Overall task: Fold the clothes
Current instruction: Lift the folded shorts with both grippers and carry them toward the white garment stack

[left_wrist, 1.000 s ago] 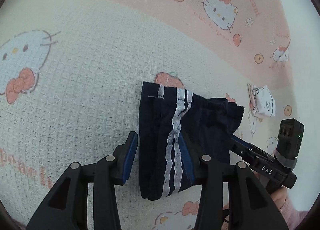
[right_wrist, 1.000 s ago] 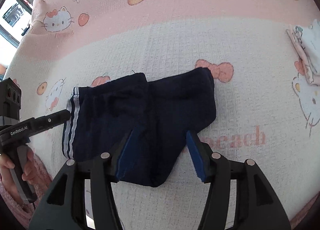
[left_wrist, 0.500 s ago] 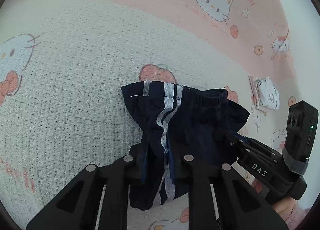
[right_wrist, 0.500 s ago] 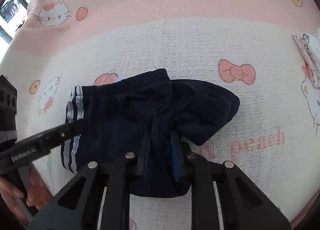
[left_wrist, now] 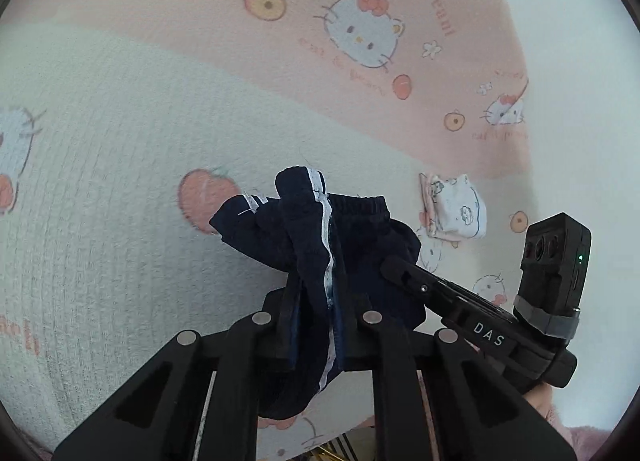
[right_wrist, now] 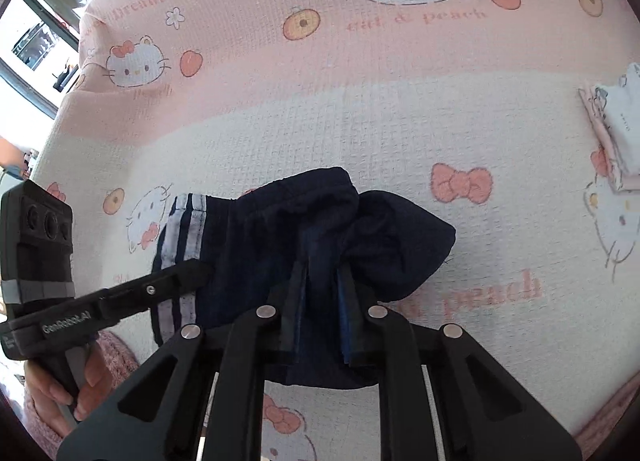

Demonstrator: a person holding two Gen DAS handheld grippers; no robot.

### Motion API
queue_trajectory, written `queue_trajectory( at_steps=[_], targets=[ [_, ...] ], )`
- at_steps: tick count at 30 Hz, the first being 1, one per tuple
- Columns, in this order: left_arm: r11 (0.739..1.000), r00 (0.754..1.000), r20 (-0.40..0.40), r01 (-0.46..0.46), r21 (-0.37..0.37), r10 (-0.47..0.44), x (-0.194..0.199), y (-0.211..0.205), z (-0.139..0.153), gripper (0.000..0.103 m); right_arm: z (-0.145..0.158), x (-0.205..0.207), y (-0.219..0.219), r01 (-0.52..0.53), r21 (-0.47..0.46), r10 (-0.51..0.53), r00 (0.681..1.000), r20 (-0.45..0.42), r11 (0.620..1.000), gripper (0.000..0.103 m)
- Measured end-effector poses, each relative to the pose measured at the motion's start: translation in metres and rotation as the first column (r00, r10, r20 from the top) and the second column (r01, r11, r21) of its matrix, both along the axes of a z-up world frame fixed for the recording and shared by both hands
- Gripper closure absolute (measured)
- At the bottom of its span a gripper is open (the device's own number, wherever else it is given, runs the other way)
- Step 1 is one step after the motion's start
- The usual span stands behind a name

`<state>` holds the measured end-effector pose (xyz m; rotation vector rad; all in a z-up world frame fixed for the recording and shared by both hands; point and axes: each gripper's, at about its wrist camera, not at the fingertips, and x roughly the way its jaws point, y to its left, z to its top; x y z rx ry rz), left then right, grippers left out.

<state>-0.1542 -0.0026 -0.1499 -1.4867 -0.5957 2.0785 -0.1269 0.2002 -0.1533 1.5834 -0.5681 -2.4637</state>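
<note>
A pair of navy blue fabric shorts with white side stripes [left_wrist: 320, 245] hangs bunched just above a pink and cream waffle-weave blanket printed with cartoon cats and peaches [left_wrist: 120, 189], pinched at two places. The left gripper [left_wrist: 316, 325] has its fingers [left_wrist: 286, 321] narrowed on the striped side seam, having just been closing, with the cloth squeezed between them. The right gripper [right_wrist: 322, 301] has also just been closing, and its fingers [right_wrist: 346, 301] clamp a plain fold of the shorts [right_wrist: 280, 229] toward their other side. Beyond the shorts, toward the right edge of the blanket, lies a small folded stack of white and pale pink garments [left_wrist: 456, 209]. A hand in a pink knitted sleeve [right_wrist: 86, 377] grips the left gripper's handle.
</note>
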Motion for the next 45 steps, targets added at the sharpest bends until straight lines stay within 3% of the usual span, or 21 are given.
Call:
queue_trajectory(
  at_steps=[3,9,12,15,19,24,31,33,35,37,40,41,43,45],
  targets=[
    [0.998,0.997,-0.047,0.059,-0.027,-0.06,-0.011,0.038,0.03,0.09,0.024,0.001,0.029,0.044,-0.037,-0.045,0.998,-0.034,0.998,0.09],
    [0.985,0.982,-0.08,0.165,-0.054,-0.169,-0.032,0.134,0.062,0.09,0.074,-0.003,0.111,0.099,0.032,-0.094,0.989,-0.117,0.995,0.09],
    [0.983,0.981,-0.074,0.182,0.024,-0.18,-0.053,0.188,0.072,0.09,0.096,-0.006,0.157,0.137,0.095,-0.121,0.981,-0.152,0.986,0.09],
    [0.974,0.971,-0.091,0.224,0.039,-0.22,-0.068,0.245,0.08,0.09,0.119,-0.003,0.204,0.199,0.18,-0.163,0.967,-0.197,0.963,0.09],
    [0.964,0.963,-0.083,0.262,0.043,-0.258,-0.084,0.303,0.076,0.09,0.126,-0.014,0.261,0.253,0.201,-0.214,0.957,-0.198,0.946,0.09],
    [0.959,0.958,-0.053,0.284,-0.002,-0.283,-0.107,0.357,0.053,0.09,0.11,-0.025,0.322,0.299,0.18,-0.27,0.948,-0.17,0.937,0.09],
    [0.962,0.963,-0.002,0.268,-0.047,-0.268,-0.124,0.384,0.004,0.09,0.062,-0.044,0.374,0.314,0.13,-0.302,0.948,-0.102,0.941,0.088],
    [0.964,0.969,0.017,0.247,-0.101,-0.247,-0.127,0.382,-0.012,0.089,0.043,-0.051,0.379,0.29,0.149,-0.283,0.957,-0.063,0.945,0.088],
    [0.969,0.971,0.073,0.232,-0.081,-0.226,-0.131,0.373,-0.031,0.086,0.028,-0.056,0.382,0.262,0.178,-0.259,0.965,-0.042,0.949,0.088],
    [0.978,0.978,0.048,0.204,-0.043,-0.201,-0.13,0.361,-0.031,0.078,0.022,-0.055,0.387,0.25,0.156,-0.244,0.968,-0.057,0.955,0.087],
    [0.992,0.985,-0.121,0.123,0.0,-0.122,-0.12,0.343,-0.006,0.076,0.031,-0.043,0.404,0.296,0.089,-0.286,0.952,-0.112,0.951,0.083],
    [0.995,0.98,-0.176,0.098,0.017,-0.093,-0.116,0.337,0.003,0.076,0.036,-0.036,0.413,0.347,0.103,-0.333,0.934,-0.132,0.932,0.083],
    [0.993,0.964,-0.241,0.119,0.003,-0.115,-0.112,0.342,0.012,0.076,0.045,-0.025,0.42,0.417,0.117,-0.394,0.902,-0.177,0.901,0.08],
    [0.979,0.949,-0.246,0.202,-0.004,-0.196,-0.111,0.356,0.015,0.076,0.053,-0.016,0.42,0.44,0.11,-0.411,0.886,-0.216,0.891,0.08]
  ],
)
